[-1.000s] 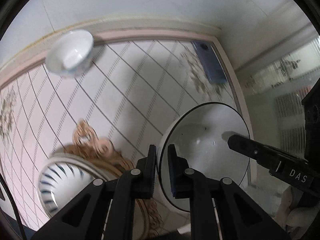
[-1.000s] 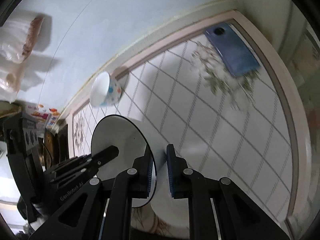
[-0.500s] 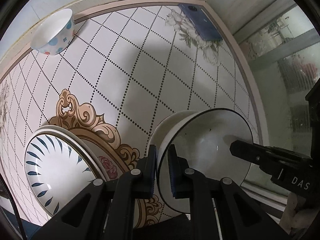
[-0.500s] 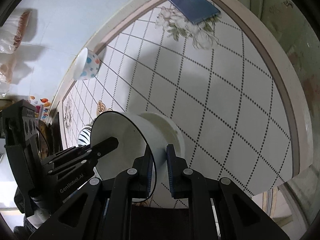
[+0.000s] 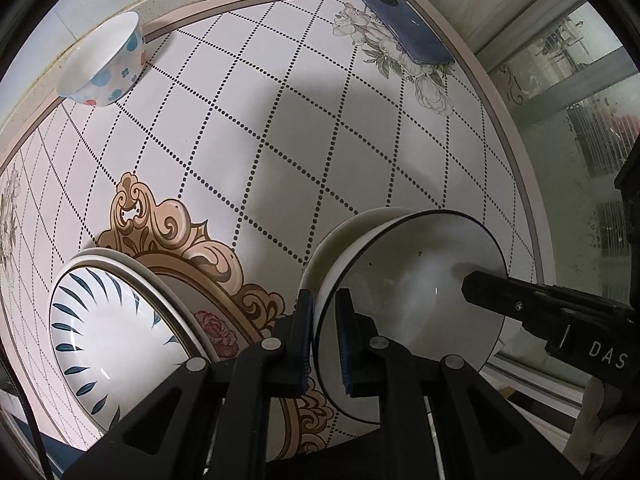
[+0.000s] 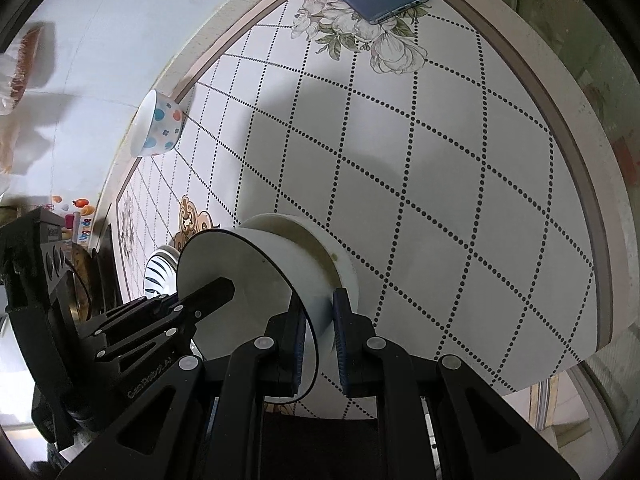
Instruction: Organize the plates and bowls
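The worktop is the biggest thing in view, a tiled surface with a dotted diamond pattern, flower prints at its far right corner and a tan scroll ornament nearer the left. Most of its middle lies bare, which looks like the room left for setting dishes down.

Next in size is the striped plate, at the near left in the left wrist view, sitting on what seems to be a second plate beneath it, so a stack appears to be started there.

The white bowl with a dark rim is the piece in hand. It sits at the near right of the worktop, close to the edge, and it looks to rest on or just above a wider white dish under it; contact cannot be told. The left gripper has its jaws clamped on the bowl's near rim, one inside and one outside the wall. The right gripper clamps the opposite rim the same way. Two grips on opposite sides probably keep the bowl level while it nests.

A dark blue phone lies at the far right corner, well apart from the dishes. The small spotted bowl stands at the far left edge by the wall, likely still waiting to be gathered.
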The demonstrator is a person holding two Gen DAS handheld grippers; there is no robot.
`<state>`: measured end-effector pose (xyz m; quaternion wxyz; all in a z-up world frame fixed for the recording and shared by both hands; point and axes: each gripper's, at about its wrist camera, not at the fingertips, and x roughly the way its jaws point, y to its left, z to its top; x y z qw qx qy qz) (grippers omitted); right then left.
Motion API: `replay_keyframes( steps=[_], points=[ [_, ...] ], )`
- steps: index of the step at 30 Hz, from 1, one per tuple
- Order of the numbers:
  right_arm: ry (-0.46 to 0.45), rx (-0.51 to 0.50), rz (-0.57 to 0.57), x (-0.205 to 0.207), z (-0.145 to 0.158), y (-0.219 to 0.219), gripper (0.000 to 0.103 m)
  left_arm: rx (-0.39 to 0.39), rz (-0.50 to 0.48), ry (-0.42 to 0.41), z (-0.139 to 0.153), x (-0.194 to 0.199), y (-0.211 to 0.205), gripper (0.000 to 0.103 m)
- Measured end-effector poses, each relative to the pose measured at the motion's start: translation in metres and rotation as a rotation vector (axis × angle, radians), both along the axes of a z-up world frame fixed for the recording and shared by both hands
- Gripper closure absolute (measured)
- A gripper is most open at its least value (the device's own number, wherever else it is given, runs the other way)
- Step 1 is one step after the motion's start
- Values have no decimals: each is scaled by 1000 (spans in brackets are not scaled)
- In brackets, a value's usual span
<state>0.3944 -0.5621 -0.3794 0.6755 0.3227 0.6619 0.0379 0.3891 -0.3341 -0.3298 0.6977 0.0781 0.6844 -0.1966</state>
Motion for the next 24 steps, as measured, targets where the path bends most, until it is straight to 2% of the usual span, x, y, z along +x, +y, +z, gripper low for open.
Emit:
replay_keyframes(
  steps=[14, 24],
  points=[
    [18, -3, -7, 4, -5, -1, 86, 11, -3, 6, -2, 0, -2, 93],
    [0, -27, 28, 1, 2, 3, 86, 12, 13, 33, 0, -3, 4, 93]
  ],
)
